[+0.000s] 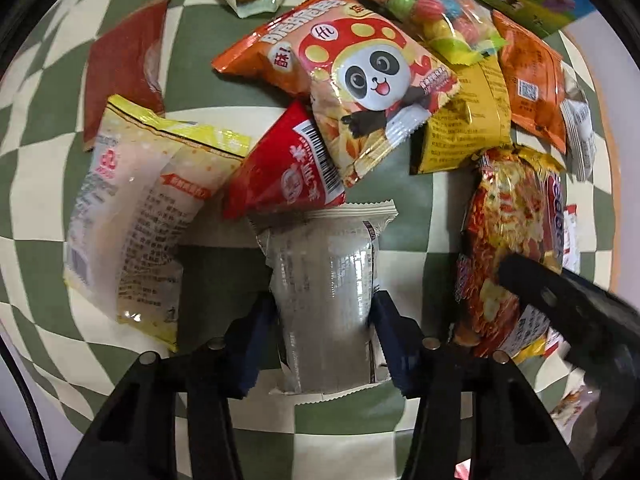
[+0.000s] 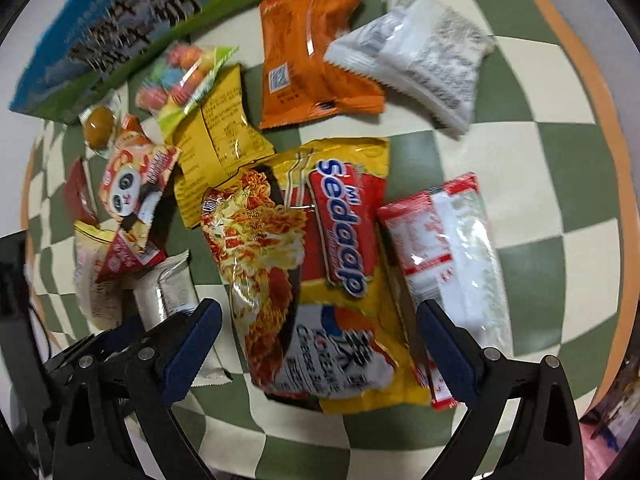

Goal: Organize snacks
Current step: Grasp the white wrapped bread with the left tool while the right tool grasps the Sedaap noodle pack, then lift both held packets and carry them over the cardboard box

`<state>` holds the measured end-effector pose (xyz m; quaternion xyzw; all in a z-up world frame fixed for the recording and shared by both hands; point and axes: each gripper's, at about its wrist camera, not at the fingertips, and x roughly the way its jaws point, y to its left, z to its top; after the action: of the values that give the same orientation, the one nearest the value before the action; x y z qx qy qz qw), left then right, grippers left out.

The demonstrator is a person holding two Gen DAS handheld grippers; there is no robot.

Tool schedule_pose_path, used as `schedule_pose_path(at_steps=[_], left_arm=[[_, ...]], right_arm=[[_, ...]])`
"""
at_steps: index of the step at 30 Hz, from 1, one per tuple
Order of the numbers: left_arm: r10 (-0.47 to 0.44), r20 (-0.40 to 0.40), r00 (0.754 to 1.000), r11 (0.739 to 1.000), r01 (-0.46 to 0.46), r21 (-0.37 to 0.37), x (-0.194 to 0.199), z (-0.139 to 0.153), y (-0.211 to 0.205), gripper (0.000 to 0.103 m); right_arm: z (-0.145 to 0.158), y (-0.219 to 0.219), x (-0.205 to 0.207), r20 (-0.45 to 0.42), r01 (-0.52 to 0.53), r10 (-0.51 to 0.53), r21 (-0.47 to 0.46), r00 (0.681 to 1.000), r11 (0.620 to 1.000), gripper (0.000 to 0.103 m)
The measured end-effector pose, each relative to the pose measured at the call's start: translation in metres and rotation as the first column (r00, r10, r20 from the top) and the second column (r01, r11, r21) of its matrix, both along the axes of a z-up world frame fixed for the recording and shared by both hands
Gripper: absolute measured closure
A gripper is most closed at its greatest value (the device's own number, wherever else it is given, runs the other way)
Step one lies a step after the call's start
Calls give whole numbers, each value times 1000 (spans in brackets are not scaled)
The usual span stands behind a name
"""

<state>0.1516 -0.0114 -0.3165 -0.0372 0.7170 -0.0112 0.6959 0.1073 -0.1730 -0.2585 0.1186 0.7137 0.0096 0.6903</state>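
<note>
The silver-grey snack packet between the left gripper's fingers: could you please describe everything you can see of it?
The silver-grey snack packet is a glossy foil pillow pack with crimped zigzag ends and faint print. It lies flat on the checked cloth, its far end under the red triangular packet. The left gripper has both blue pads pressed on its sides.

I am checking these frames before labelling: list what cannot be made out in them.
- Silver packet, left wrist view: lower end hidden behind the left gripper.
- Noodle pack, left wrist view: lower right corner covered by a dark blurred gripper body.
- Milk carton, right wrist view: print smeared, top cut by the edge.
</note>
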Motion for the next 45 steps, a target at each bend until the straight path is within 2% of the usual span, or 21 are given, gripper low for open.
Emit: schedule_pose_path(at_steps=[2, 6, 10, 13, 16, 19, 24, 28, 31, 35, 37, 41, 45], left_arm=[[-7, 7, 1000, 1000, 7, 22, -12, 1, 1, 56], [3, -9, 1000, 999, -3, 34, -42, -1, 11, 56], [-12, -32, 999, 1000, 13, 28, -61, -10, 12, 54], [-7, -40, 999, 1000, 7, 18, -66, -21, 13, 50], [-13, -42, 999, 1000, 14, 20, -71, -40, 10, 45], [-14, -35, 999, 1000, 15, 17, -74, -51, 9, 45], [-5, -25, 1000, 1000, 5, 8, -80, -39, 10, 46], [-2, -25, 1000, 1000, 2, -1, -85, -28, 21, 47], [2, -22, 1000, 1000, -2, -5, -74, -27, 40, 47], [-9, -16, 1000, 1000, 9, -3, -66, -32, 39, 47], [-20, -12, 1000, 1000, 20, 3, -66, -27, 38, 47], [-24, -18, 1000, 1000, 24, -12, -64, -23, 36, 47], [-28, -25, 999, 999, 28, -22, -62, -23, 39, 47]], right_arm=[[-12, 11, 4, -23, -21, 20, -8, 1000, 1000, 14], [-18, 37, 0, -12, -105, 105, -103, 994, 989, 18], [-21, 59, -27, -26, -193, 191, -115, 981, 974, 18], [-25, 68, -42, -39, -213, 210, -115, 977, 970, 18], [-31, 71, -44, -37, -197, 194, -111, 980, 974, 18], [-45, 61, -38, -63, -172, 166, -97, 984, 980, 14], [-57, 55, -37, -59, -163, 157, -105, 986, 981, 13], [-35, 54, -40, -67, -147, 139, -119, 988, 982, 14], [-40, 51, -38, -81, -153, 144, -113, 986, 982, 13], [-42, 56, -35, -90, -159, 149, -115, 985, 981, 13], [-38, 50, -35, -65, -90, 83, -102, 994, 991, 14], [-41, 28, -37, -65, 95, -94, 15, 993, 995, 13], [-41, 35, -34, -71, 16, -18, -29, 997, 999, 11]])
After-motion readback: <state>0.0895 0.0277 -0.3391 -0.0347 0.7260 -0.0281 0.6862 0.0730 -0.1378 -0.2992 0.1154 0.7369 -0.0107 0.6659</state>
